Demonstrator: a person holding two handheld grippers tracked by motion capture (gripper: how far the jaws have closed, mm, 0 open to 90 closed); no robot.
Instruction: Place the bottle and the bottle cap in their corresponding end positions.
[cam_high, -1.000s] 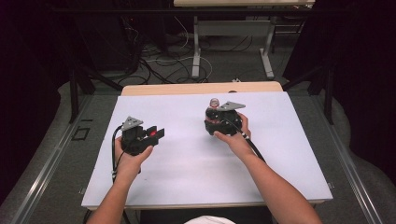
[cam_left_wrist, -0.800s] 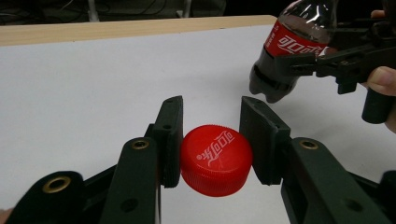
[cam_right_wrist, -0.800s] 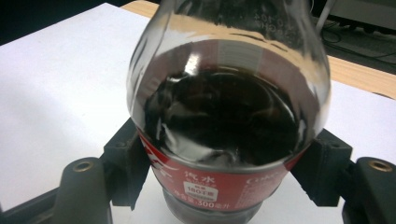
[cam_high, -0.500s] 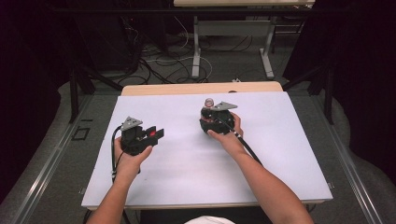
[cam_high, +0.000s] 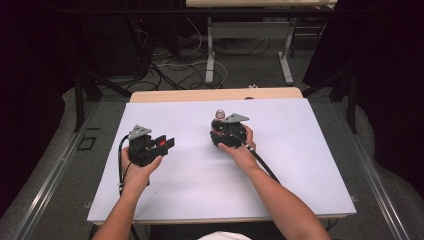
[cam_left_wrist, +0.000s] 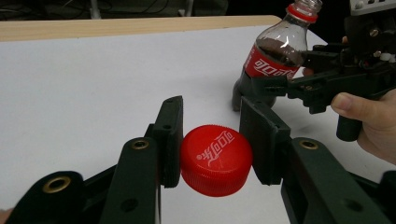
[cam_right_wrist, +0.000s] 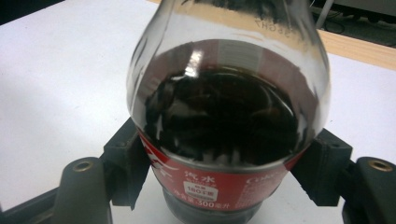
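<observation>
Jaws of the left gripper (cam_left_wrist: 217, 135) clamped a red bottle cap (cam_left_wrist: 216, 159) just above the white table (cam_high: 200, 175), while the right gripper (cam_right_wrist: 224, 186) squeezed the labelled body of an uncapped cola bottle (cam_right_wrist: 224, 116). Seen from the left gripper view, the bottle (cam_left_wrist: 273, 56) tilted slightly, its base near the tabletop, well apart from the cap.
</observation>
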